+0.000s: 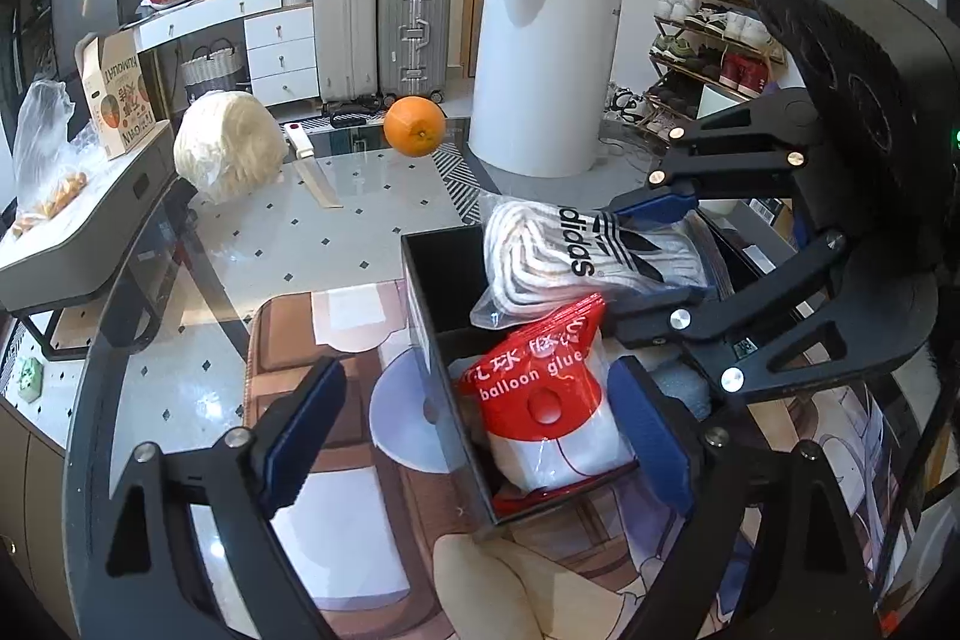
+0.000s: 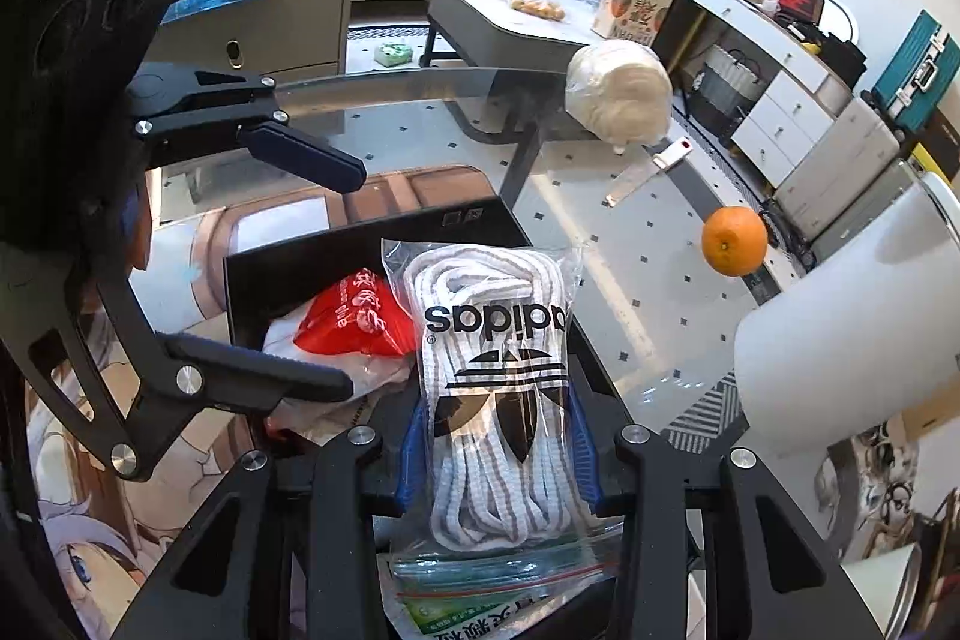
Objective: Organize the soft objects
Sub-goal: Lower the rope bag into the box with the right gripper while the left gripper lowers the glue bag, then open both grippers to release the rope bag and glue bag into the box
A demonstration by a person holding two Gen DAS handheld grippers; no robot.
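A black open box (image 1: pixel 420 280) stands on a printed mat on the glass table. Inside it lies a red and white "balloon glue" bag (image 1: pixel 540 400), also seen in the right wrist view (image 2: pixel 354 316). My left gripper (image 1: pixel 477 430) straddles the box's near corner with its jaws wide open; the bag lies between the pads, and the left one stands well clear of it. My right gripper (image 2: pixel 498 454) is shut on a clear zip bag of white adidas laces (image 2: pixel 492 388), holding it over the box's far side (image 1: pixel 576 250).
An orange (image 1: pixel 414 125), a wrapped cabbage (image 1: pixel 231 145) and a knife (image 1: pixel 312 166) lie on the far part of the glass table. A white round bin (image 1: pixel 540 58) stands beyond the table's edge. Another packet with a green label (image 2: pixel 468 610) shows under the laces bag.
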